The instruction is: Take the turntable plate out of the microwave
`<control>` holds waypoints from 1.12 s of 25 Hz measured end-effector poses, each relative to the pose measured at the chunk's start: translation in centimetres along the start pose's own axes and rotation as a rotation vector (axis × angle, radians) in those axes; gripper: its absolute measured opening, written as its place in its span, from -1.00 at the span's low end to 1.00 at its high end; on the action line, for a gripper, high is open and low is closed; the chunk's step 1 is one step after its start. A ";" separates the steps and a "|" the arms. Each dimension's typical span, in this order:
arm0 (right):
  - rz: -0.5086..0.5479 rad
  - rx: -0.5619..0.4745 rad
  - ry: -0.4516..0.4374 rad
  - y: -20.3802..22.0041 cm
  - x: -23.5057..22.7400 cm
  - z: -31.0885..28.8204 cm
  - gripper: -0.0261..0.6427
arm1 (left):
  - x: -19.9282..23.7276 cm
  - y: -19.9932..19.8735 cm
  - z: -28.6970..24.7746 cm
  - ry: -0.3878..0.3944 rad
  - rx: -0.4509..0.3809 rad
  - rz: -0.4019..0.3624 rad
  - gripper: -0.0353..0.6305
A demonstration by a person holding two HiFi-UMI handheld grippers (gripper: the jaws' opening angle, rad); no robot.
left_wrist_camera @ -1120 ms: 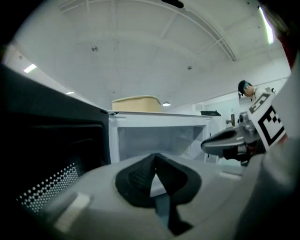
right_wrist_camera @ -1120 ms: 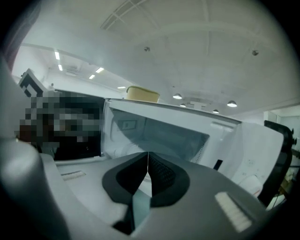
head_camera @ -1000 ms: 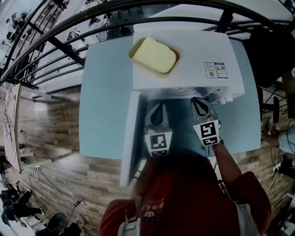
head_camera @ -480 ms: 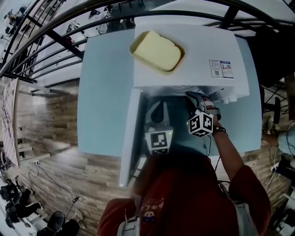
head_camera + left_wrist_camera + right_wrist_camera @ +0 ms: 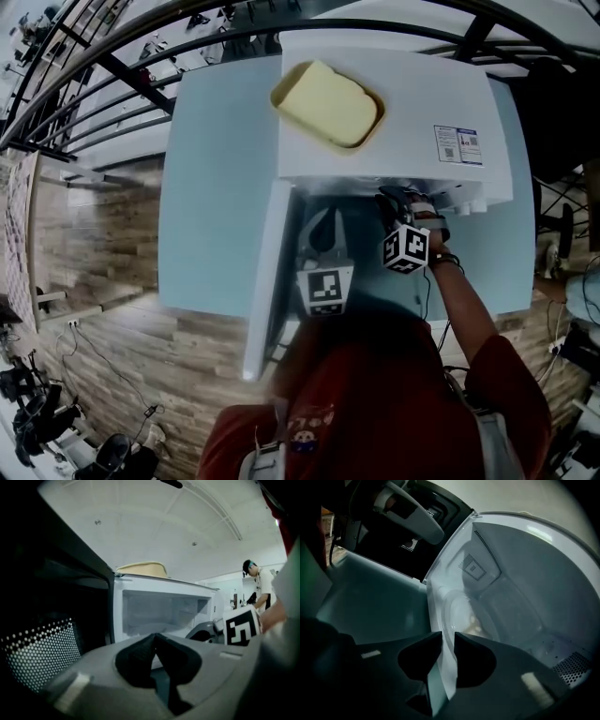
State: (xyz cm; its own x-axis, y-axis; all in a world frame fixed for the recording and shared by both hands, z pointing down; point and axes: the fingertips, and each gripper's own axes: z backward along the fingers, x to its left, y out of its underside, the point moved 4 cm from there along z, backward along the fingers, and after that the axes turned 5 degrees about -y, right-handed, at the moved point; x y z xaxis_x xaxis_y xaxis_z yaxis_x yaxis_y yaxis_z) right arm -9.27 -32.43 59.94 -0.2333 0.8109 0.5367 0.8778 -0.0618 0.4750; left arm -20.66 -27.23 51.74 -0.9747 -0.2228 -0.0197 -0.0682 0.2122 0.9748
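Observation:
The white microwave stands on a pale blue table, its door swung out to the left. In the right gripper view the clear glass turntable plate lies on the floor of the cavity. My right gripper is rolled onto its side at the mouth of the cavity. Its jaws stand a narrow gap apart, with the white front sill showing between them and the plate's rim just beyond. My left gripper is shut and holds nothing. It hangs level in front of the opening, beside the door.
A yellow tray rests on top of the microwave. The open door's dotted inner window is close on the left of the left gripper. The table's bare top spreads to the left. A person stands far off.
My right gripper has rolled onto its side and dropped toward the microwave's opening. My left gripper has stayed where it was.

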 end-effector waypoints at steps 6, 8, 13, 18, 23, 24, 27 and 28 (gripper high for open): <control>0.045 0.035 0.059 0.1 -0.7 -0.1 -0.67 | 0.0 0.2 -0.2 0.002 0.003 -0.005 -0.90; 0.083 0.054 0.084 -0.1 -1.0 -0.2 -0.67 | 0.0 0.2 -0.2 0.003 0.012 -0.004 -0.90; 0.227 0.087 0.177 -1.1 -0.9 -1.3 -0.67 | -0.1 0.4 -0.2 0.004 0.019 -0.006 -0.90; 0.245 0.163 0.235 -1.6 -1.4 -3.0 -0.67 | -0.1 0.4 -0.1 0.000 0.014 -0.005 -0.90; 0.222 0.179 0.198 -2.5 -2.3 -3.9 -0.68 | 0.6 0.2 0.3 -0.017 0.011 -0.008 -0.90; 0.228 0.178 0.179 -2.6 -2.1 -4.1 -0.71 | 0.6 0.2 0.3 -0.019 0.011 -0.010 -0.90; 0.233 0.197 0.160 -2.6 -2.1 -4.4 -0.78 | 0.8 0.0 0.3 -0.029 0.003 -0.010 -0.90; 0.228 0.199 0.154 -2.6 -2.1 -4.4 -0.78 | 0.9 -0.1 0.3 -0.030 0.003 -0.008 -0.90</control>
State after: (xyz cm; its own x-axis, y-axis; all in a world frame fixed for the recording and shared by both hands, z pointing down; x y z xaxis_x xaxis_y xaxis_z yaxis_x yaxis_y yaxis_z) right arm -12.95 -36.53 60.62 -0.0688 0.6908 0.7198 0.9756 -0.1042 0.1932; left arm -21.57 -27.14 51.60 -0.9800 -0.1960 -0.0345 -0.0771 0.2138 0.9738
